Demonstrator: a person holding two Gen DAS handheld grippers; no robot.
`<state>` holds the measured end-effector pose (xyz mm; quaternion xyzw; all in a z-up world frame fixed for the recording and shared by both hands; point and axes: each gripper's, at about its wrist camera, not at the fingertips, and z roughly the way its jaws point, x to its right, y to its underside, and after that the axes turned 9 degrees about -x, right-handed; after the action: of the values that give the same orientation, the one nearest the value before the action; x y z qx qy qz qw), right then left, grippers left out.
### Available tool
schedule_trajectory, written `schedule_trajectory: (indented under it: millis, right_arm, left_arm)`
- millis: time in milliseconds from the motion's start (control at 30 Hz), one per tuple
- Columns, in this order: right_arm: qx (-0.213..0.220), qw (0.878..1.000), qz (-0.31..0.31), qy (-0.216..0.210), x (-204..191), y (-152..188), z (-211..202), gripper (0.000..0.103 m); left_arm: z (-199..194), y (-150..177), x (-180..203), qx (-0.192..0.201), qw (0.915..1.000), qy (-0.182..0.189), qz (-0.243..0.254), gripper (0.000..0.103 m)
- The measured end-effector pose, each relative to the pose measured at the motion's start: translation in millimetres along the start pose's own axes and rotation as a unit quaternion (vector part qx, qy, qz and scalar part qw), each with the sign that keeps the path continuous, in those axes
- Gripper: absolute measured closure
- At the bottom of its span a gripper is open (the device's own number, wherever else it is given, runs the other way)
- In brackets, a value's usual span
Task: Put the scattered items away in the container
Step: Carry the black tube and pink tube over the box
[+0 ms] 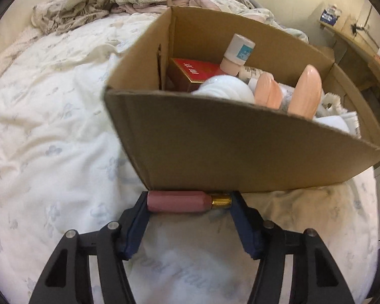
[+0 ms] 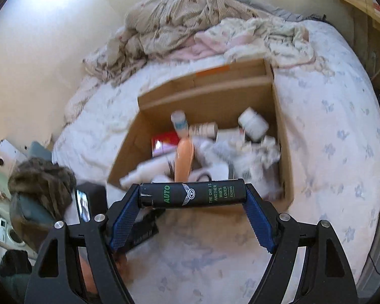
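Observation:
An open cardboard box [image 1: 235, 152] stands on the bed and holds several toiletries: a red carton [image 1: 192, 72], a white bottle [image 1: 236, 50] and peach bottles [image 1: 305, 91]. My left gripper [image 1: 190, 201] is shut on a pink tube with a gold cap [image 1: 179, 202], held crosswise just in front of the box's near wall. My right gripper [image 2: 192, 196] is shut on a black can printed "AUTO" [image 2: 192, 195], held crosswise above the near edge of the box [image 2: 283, 136], whose contents show beyond it.
The bed has a white floral quilt [image 1: 50, 139] with crumpled bedding [image 2: 190, 25] at the far end. A wooden shelf [image 1: 362, 48] runs along the right wall. A furry object [image 2: 40, 179] and a phone [image 2: 82, 205] lie at the left of the right wrist view.

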<state>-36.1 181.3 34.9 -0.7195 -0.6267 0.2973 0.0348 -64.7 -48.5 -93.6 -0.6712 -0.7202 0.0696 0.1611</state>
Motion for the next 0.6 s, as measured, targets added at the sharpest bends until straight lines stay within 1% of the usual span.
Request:
schedule_trajectory:
  millis: [67,133,200,233,333,400,467,500,600]
  right_arm:
    - [0.008,1.0,-0.009,0.001,-2.4,-13.1,-4.4,0.021]
    - [0.012,1.0,-0.016,-0.004,-4.0,-27.2,-6.8,0.021]
    - [0.014,1.0,-0.023,-0.01,-5.1,-43.1,-7.4,0.021]
    - [0.017,0.999,-0.028,-0.013,-5.4,-49.8,-6.6,0.021]
    - [0.017,0.999,-0.025,-0.022,-0.7,-60.6,3.0,0.021]
    - [0.014,0.999,-0.016,-0.024,3.7,-60.4,13.9,0.021]
    - [0.0,1.0,-0.004,-0.027,6.7,-59.4,26.1,0.021]
    - [-0.005,1.0,-0.001,-0.028,7.2,-58.9,31.5,0.021]
    - [-0.013,1.0,-0.003,-0.011,8.5,-58.6,41.1,0.021]
  left_arm:
    - [-7.1,1.6,-4.8,-0.002,1.0,-0.002,-0.008,0.041]
    - [-21.7,6.3,-11.8,0.004,0.9998,-0.003,-0.021,0.041]
    - [-46.0,10.7,-19.8,0.026,0.999,-0.01,-0.035,0.041]
    - [-62.6,13.1,-24.4,0.046,0.9981,-0.016,-0.039,0.041]
    - [-97.4,13.9,-31.0,0.091,0.9947,-0.034,-0.034,0.04]
    - [-110.9,2.6,-30.0,0.099,0.9939,-0.037,-0.031,0.04]
    - [-116.7,-12.0,-28.7,0.103,0.9936,-0.034,-0.032,0.04]
    - [-121.4,-10.7,-24.4,0.108,0.9932,-0.031,-0.032,0.04]
    - [-124.3,-31.6,-1.8,0.112,0.9931,-0.031,-0.018,0.04]
